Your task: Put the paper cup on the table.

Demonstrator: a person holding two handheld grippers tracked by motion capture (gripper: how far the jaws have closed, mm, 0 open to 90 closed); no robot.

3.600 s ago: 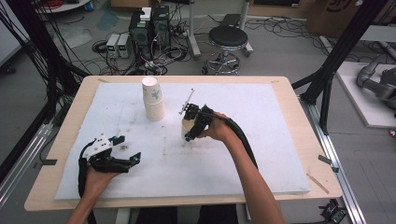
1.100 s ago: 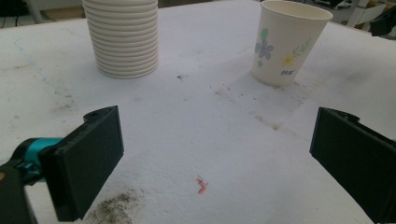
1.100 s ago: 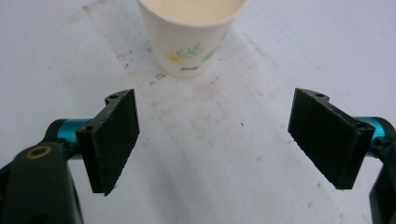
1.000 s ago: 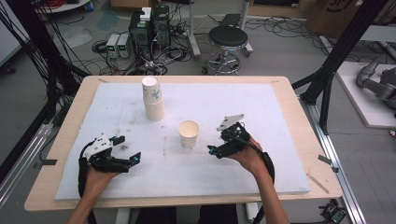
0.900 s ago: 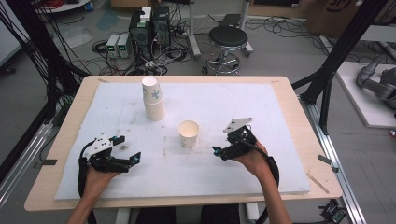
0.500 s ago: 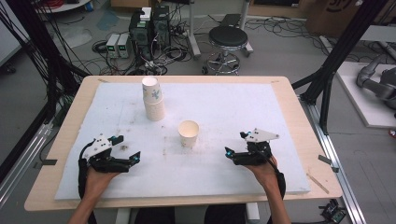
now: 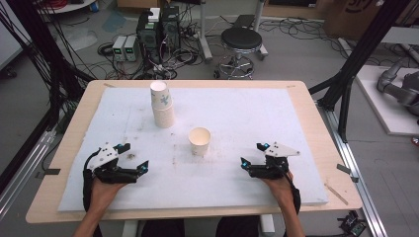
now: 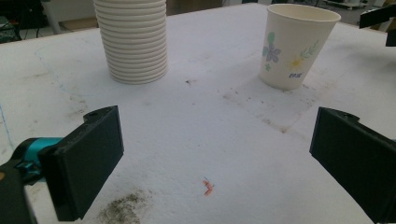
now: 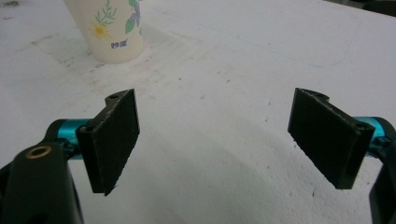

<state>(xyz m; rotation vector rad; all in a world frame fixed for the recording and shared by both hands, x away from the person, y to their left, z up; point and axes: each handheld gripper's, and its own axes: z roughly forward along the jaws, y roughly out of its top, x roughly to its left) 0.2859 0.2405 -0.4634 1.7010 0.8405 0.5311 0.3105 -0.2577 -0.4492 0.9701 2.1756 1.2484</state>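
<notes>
**Student:** What do you see nearest, at the bottom of the high view?

**Instructor:** Your two hands. The left tongs (image 7: 132, 157) rest at lower left on the desk (image 7: 306, 123), palm down, the jaws spread wide and holding nothing. The right tongs (image 7: 251, 154) sit at lower right, low over the white pad, the jaws equally wide and empty, pointing toward the frame's middle.

**Student:** And the thing to handle?

**Instructor:** The single paper cup (image 7: 199, 140) stands upright at the centre of the frame, apart from both tongs. In the right gripper view it shows at upper left (image 9: 114, 28), ahead of the jaws.

**Student:** How will it behave?

**Instructor:** Judge it light, thin-walled and easily crushed; it will likely tip if you nudge it. Take it across the wall below the rolled rim, with a gentle squeeze.

**Student:** And farther back?

**Instructor:** The stack of cups (image 7: 161, 103) stands upper left of centre, near the single cup but not touching it.
</notes>
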